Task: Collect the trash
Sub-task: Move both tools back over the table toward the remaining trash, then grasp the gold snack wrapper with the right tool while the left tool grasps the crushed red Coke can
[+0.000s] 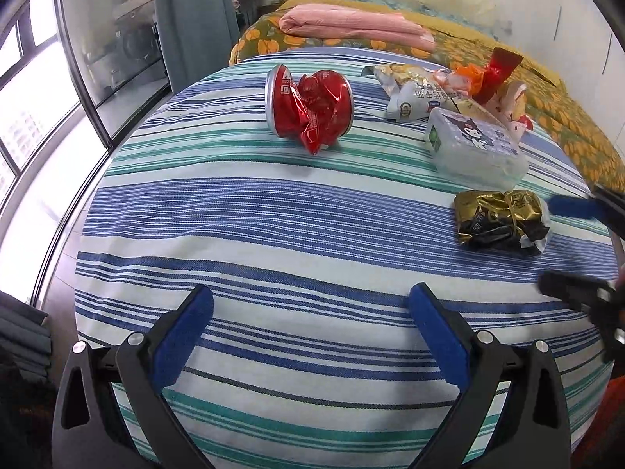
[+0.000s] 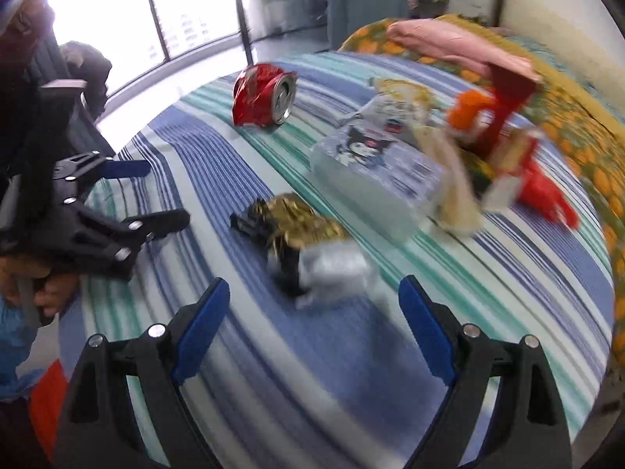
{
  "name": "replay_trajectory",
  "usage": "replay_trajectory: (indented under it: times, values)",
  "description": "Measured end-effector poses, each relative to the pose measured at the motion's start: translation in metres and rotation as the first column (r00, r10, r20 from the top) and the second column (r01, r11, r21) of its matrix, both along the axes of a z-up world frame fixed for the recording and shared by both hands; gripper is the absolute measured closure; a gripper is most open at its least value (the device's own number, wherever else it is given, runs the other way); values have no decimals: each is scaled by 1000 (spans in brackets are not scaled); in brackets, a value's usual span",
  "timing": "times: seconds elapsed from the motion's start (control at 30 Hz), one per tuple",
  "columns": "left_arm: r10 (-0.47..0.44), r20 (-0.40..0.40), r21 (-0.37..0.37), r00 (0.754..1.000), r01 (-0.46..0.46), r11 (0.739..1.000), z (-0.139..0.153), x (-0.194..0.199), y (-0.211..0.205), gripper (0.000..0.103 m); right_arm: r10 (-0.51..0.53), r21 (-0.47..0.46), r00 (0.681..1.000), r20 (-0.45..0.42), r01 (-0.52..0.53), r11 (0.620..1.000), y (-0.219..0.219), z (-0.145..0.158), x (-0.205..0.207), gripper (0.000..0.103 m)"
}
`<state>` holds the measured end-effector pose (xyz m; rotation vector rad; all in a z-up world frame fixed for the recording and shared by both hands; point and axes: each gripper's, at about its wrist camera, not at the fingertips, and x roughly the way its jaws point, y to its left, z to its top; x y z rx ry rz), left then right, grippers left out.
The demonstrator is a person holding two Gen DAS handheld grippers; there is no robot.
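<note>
Trash lies on the striped table (image 1: 273, 211): the crumpled gold-and-black foil wrapper (image 2: 297, 234) sits just ahead of the right gripper (image 2: 312, 308), fingers apart and empty; the left gripper (image 1: 310, 312), also spread, is farther off.

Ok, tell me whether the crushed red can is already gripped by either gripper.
No, the crushed red can lies free on the striped cloth, beyond both open grippers.

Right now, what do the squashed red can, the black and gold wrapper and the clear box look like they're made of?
Red can: thin metal, likely aluminium; glossy, sharply creased, silver rim. Black and gold wrapper: probably foil-lined plastic film; shiny, crinkled, silvery inside. Clear box: seemingly translucent plastic, with a printed cartoon label on its lid.
</note>
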<state>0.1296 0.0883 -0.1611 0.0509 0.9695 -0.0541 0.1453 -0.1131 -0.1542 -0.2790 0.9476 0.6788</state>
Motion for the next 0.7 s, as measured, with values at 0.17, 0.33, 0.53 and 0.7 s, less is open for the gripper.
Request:
replay_trajectory:
  times: [0.17,0.33,0.53,0.7]
  values:
    - [0,0,0,1000,0,1000,0,0,0,5,26,-14,1000,-14,-27,1000,14,-7,13,17]
    - [2,0,0,1000,-2,1000,0,-2,0,5,33,1,999,-24,-33,999,17,-8,6,50]
    - [2,1,0,1000,-2,1000,0,-3,1,5,-157,-6,988,7,157,988,-16,1,-23,51]
    - [4,1,2,1000,-4,1000,0,-2,1,4,-423,-87,901,96,431,898,-65,4,-45,51]
